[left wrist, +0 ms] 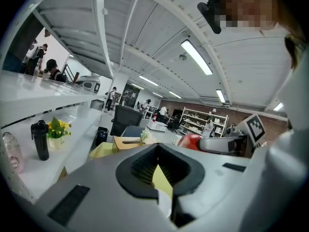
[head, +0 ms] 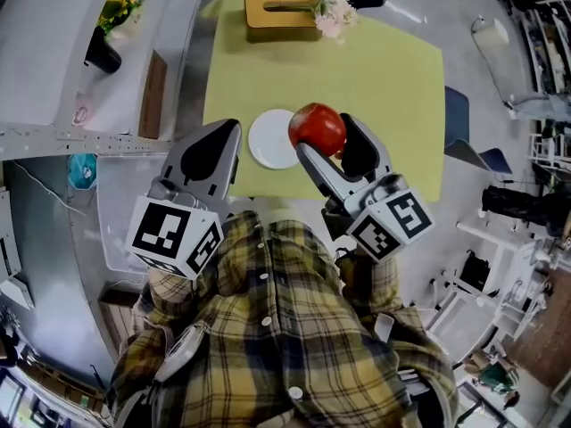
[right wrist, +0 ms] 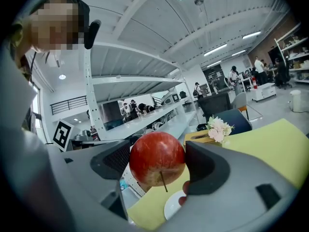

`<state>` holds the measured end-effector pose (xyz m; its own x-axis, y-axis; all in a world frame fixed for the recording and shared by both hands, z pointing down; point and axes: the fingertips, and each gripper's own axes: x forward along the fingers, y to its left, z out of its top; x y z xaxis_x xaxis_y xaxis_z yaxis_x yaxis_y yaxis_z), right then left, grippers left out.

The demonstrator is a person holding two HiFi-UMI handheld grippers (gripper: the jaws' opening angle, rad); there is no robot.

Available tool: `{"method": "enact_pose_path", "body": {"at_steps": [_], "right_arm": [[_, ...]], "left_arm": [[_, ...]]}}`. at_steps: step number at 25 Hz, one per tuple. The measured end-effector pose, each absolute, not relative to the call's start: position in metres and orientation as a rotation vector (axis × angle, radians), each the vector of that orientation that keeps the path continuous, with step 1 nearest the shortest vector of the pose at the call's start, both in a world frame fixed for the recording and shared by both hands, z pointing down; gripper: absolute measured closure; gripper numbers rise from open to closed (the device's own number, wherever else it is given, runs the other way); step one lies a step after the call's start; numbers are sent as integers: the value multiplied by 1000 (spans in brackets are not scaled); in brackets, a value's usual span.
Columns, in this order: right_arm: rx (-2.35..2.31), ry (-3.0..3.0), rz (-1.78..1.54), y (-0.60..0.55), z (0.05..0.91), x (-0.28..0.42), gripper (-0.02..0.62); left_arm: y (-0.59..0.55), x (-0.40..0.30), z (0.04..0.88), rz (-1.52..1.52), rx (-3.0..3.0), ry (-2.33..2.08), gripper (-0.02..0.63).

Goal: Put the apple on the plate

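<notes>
A red apple (head: 317,128) hangs above the yellow table (head: 393,78), clamped between the jaws of my right gripper (head: 326,135). In the right gripper view the apple (right wrist: 157,158) fills the gap of the gripper (right wrist: 158,162), stem pointing down. A small white plate (head: 270,139) lies on the table just left of and below the apple; the plate (right wrist: 174,204) also peeks out under the fruit. My left gripper (head: 225,130) hovers at the plate's left edge, shut with nothing in it. From the left gripper (left wrist: 160,174) view, the apple (left wrist: 189,140) shows at the right.
A wooden tissue box (head: 281,9) and pale flowers (head: 335,9) stand at the table's far edge. A white shelf at the left carries yellow flowers (head: 123,3) and a black bottle (head: 101,53). A blue chair (head: 457,114) stands right of the table.
</notes>
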<state>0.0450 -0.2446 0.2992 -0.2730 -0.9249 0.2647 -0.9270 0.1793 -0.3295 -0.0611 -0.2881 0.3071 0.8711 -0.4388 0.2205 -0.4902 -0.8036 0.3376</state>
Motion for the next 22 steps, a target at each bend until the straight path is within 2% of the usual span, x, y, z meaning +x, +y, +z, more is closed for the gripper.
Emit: {"method": "enact_pose_path", "body": {"at_steps": [15, 22], "right_arm": [[1809, -2455, 622, -239, 286, 59, 245], [1755, -2434, 656, -244, 306, 61, 245]], "left_arm": [[-278, -44, 304, 176, 2642, -756, 600], [-281, -35, 323, 225, 2625, -752, 600]]}}
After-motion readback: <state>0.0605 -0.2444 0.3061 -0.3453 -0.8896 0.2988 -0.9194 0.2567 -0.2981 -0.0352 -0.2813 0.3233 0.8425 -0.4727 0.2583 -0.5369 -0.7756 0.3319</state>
